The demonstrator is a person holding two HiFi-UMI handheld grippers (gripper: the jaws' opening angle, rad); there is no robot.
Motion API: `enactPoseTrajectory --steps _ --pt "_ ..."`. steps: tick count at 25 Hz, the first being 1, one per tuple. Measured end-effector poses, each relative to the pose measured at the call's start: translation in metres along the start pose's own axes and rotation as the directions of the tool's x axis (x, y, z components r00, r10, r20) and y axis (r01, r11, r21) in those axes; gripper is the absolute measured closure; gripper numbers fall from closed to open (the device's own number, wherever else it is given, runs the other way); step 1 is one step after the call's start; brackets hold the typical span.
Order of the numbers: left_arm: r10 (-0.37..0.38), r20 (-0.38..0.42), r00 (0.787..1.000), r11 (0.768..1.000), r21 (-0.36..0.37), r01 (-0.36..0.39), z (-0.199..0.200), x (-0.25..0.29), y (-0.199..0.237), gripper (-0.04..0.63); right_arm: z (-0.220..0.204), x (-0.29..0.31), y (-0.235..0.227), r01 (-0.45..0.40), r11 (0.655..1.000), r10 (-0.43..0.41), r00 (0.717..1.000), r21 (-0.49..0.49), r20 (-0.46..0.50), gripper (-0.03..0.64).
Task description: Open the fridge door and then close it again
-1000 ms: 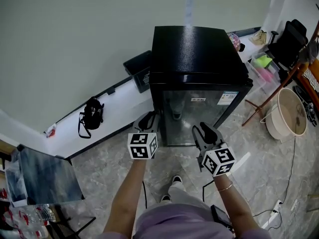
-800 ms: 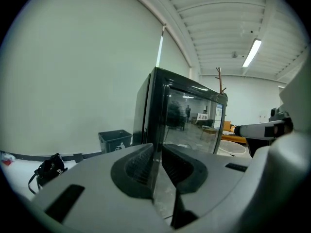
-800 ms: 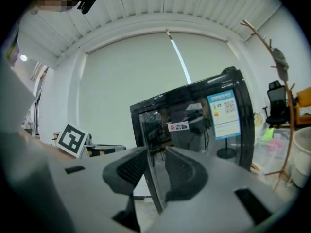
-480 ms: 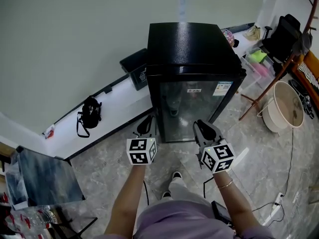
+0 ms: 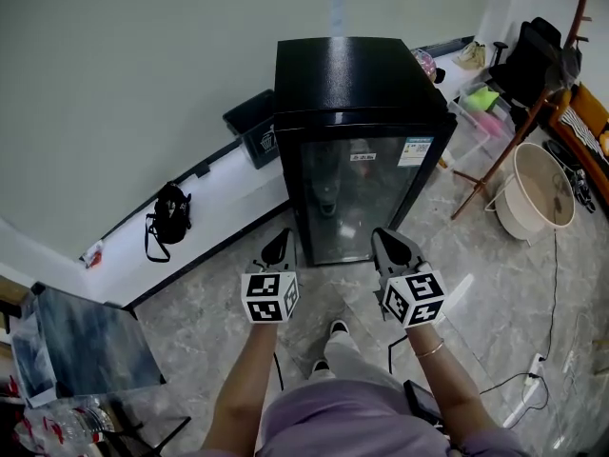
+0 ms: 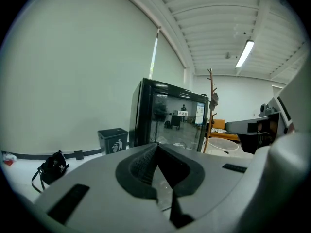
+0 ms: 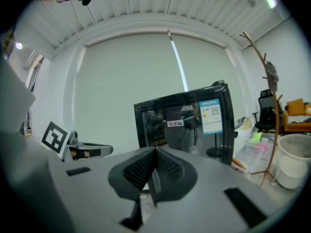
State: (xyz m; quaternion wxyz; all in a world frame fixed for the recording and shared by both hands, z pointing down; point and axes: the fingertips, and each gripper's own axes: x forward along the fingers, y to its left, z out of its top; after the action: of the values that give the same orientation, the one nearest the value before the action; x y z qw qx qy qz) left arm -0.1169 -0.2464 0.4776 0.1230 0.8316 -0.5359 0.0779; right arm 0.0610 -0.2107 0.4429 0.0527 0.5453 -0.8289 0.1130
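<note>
The black fridge point(image 5: 357, 84) stands against the wall with its glass door point(image 5: 357, 198) closed; it also shows in the left gripper view point(image 6: 170, 120) and the right gripper view point(image 7: 187, 120). My left gripper point(image 5: 279, 246) hovers over the floor in front of the door's lower left corner, clear of it. My right gripper point(image 5: 385, 242) hangs level with it before the door's lower right. Both point at the fridge. The jaws of each have just been closing and now meet, left point(image 6: 156, 147) and right point(image 7: 154, 152), with nothing between them.
A dark bin point(image 5: 252, 127) stands left of the fridge and a black bag point(image 5: 166, 219) lies by the wall. To the right are a beige basin point(image 5: 538, 188), a wooden coat stand point(image 5: 495, 150), a clear box point(image 5: 481, 112) and a black chair point(image 5: 528, 65). A table point(image 5: 76, 341) is at lower left.
Both grippers have drawn back from the fridge door toward the person, and their jaws have closed. The door stays closed.
</note>
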Motion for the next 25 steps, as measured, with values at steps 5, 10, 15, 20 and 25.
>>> enactPoseTrajectory --steps 5,10,15,20,25 --pt "-0.012 0.002 1.0 1.0 0.001 0.012 -0.004 -0.016 -0.005 0.592 -0.004 -0.02 0.002 0.034 0.999 -0.034 0.999 -0.001 -0.006 0.614" --pt "-0.015 -0.005 1.0 1.0 0.001 0.015 -0.012 -0.027 -0.007 0.592 -0.008 -0.033 0.0 0.073 0.997 -0.073 0.997 -0.009 -0.016 0.614" --pt "-0.018 0.001 1.0 1.0 0.003 0.018 -0.013 -0.036 -0.012 0.592 -0.012 -0.045 -0.002 0.099 0.995 -0.1 0.995 -0.01 -0.022 0.614" --pt "-0.023 0.017 1.0 1.0 0.019 0.023 -0.01 -0.042 -0.017 0.592 -0.016 -0.051 -0.002 0.112 0.994 -0.111 0.993 0.003 -0.028 0.614" --pt "-0.034 0.008 0.999 0.999 0.023 0.033 -0.013 -0.044 -0.018 0.592 -0.019 -0.052 0.001 0.109 0.994 -0.109 0.994 -0.007 -0.03 0.614"
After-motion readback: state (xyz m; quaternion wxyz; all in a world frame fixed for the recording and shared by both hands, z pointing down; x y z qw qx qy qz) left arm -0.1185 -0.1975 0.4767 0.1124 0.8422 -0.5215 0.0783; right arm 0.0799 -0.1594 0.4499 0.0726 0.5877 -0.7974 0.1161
